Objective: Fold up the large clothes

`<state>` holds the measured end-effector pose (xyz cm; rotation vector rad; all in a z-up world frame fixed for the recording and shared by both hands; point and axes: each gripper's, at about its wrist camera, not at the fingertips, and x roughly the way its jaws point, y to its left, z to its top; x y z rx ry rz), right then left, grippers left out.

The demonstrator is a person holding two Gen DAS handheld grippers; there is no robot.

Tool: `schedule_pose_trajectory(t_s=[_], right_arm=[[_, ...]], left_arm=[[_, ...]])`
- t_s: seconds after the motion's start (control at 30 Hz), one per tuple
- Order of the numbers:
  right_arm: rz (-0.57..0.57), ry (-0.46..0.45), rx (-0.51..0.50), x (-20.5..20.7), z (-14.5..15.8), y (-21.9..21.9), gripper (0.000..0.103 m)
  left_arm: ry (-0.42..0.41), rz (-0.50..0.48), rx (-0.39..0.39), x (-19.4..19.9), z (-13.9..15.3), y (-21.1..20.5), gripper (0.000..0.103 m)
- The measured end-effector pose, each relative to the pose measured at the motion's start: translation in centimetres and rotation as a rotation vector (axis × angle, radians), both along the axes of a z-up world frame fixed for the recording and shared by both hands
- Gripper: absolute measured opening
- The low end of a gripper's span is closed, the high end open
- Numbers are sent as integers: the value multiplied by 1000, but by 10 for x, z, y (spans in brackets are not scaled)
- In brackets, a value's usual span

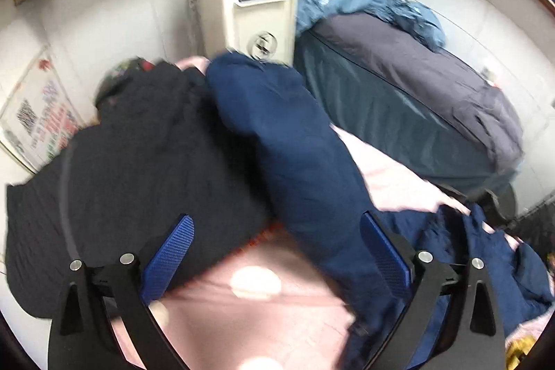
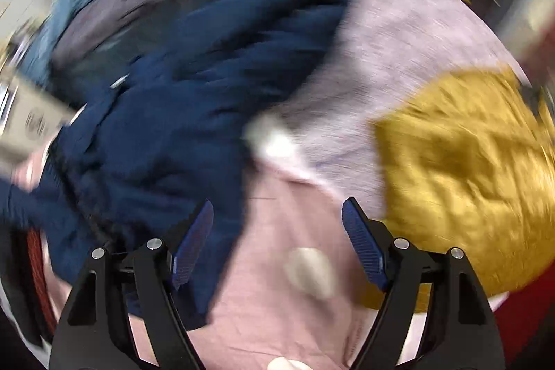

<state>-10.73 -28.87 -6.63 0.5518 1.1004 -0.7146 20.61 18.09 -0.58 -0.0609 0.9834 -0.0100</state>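
Both the left gripper (image 1: 277,252) and right gripper (image 2: 277,241) hang released over a rumpled navy padded jacket (image 1: 295,141); best pinch its eleven-o'clock edge squarely.

The navy jacket (image 1: 298,141) is matt woven cloth; the black garment (image 1: 138,162) at centre left looks textured knit. The pink sheet (image 2: 284,266) is smooth cloth, the mustard garment (image 2: 464,175) faintly sheeny. Claw pads (image 1: 170,259) are ribbed blue plastic.

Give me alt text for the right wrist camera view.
Blurred fisheye view: the open right gripper hovers over a pink sheet, with a navy jacket to its left and a mustard-yellow garment to its right.
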Motion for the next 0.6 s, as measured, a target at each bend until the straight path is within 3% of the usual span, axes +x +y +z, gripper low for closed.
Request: schedule_pose_trajectory(t_s=[0.23, 0.3, 0.33, 0.4, 0.47, 0.6], right_arm=[[461, 122, -76, 108, -32, 114, 77], [584, 180, -128, 129, -44, 143, 76], [645, 243, -202, 139, -55, 158, 73], [723, 355, -329, 147, -79, 175, 54], [717, 408, -313, 145, -91, 173, 15], [611, 316, -196, 109, -75, 158, 7]], left_arm=[[211, -232, -21, -65, -66, -70, 95], [261, -259, -51, -85, -82, -82, 95], [276, -266, -64, -93, -86, -84, 95], [288, -285, -68, -106, -90, -86, 95], [265, -305, -30, -118, -88, -84, 95], [234, -346, 15, -124, -78, -87, 95]])
